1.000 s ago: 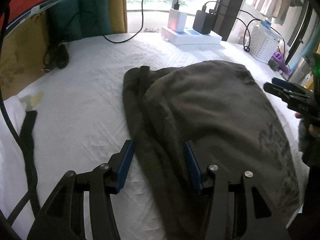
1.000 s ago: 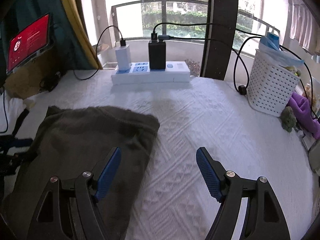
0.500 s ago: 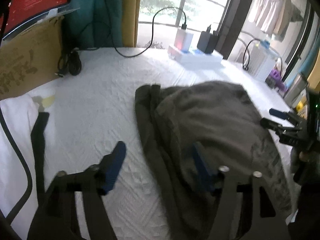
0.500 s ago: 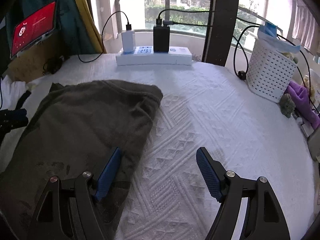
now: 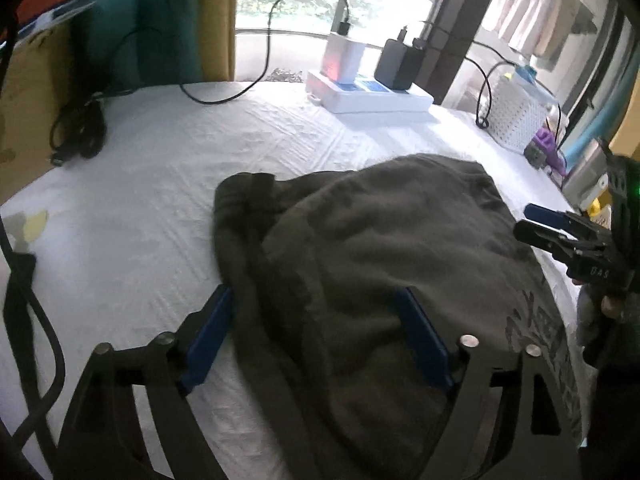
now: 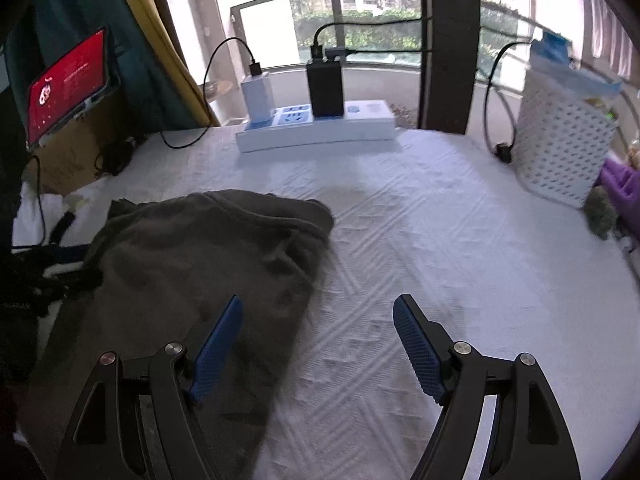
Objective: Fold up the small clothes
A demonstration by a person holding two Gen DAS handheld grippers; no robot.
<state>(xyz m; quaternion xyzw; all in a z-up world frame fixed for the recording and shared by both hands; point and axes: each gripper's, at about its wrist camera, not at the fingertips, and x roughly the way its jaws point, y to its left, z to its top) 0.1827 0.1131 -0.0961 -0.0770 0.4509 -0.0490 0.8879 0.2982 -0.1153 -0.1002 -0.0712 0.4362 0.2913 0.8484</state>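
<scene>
Both grippers have drawn nearer the shirt [image 5: 400, 248] over the last half-second. The left gripper [image 5: 316, 332] hangs wide open over the garment's left edge, gripping nothing; the right gripper [image 6: 318, 344] gapes equally wide astride its right edge, also empty. The dark shirt lies folded on the white bedspread [image 6: 440, 240], well short of the power strip [image 6: 316, 132].

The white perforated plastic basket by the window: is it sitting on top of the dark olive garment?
No: the white perforated plastic basket stands on the white bedcover, well apart from the dark olive garment.
</scene>
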